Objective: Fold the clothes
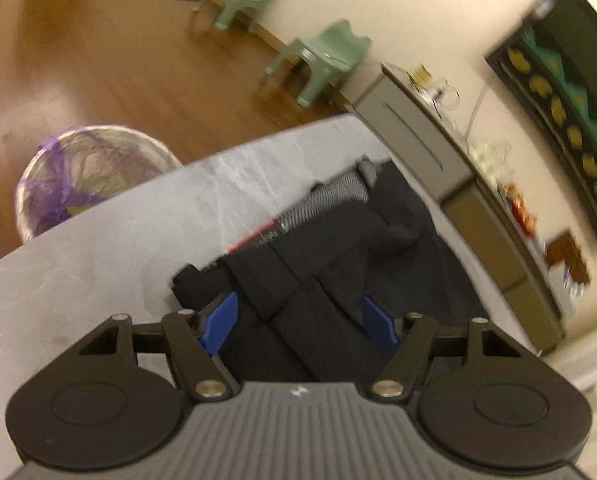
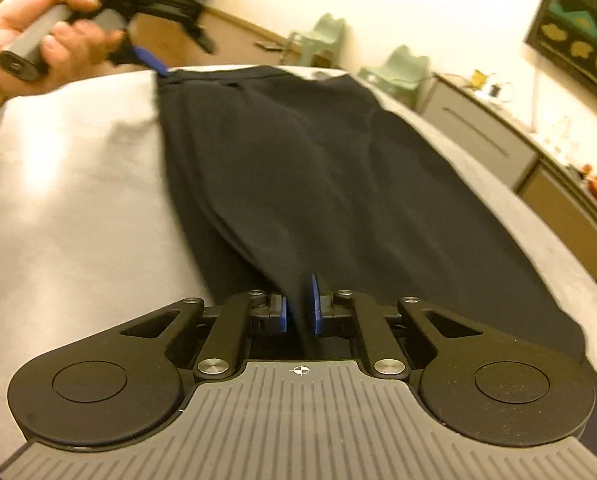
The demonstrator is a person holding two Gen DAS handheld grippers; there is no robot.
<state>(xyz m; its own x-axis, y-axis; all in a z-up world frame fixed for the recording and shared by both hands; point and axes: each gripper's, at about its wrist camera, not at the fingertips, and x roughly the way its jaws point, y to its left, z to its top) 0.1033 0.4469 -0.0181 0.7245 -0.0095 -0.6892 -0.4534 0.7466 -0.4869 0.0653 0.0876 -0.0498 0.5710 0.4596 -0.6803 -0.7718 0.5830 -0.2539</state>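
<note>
We have the right gripper [image 2: 300, 304] clamped on a pinch of the black garment [image 2: 318, 184] at its near end. The garment lies lengthwise on the grey table [image 2: 70, 200]. The left gripper [image 1: 298, 322] straddles the far end, jaws apart, pads not pressing. Risk, as we judge it: lifting the right side now would drag the cloth, since the far end is unheld and would bunch.
</note>
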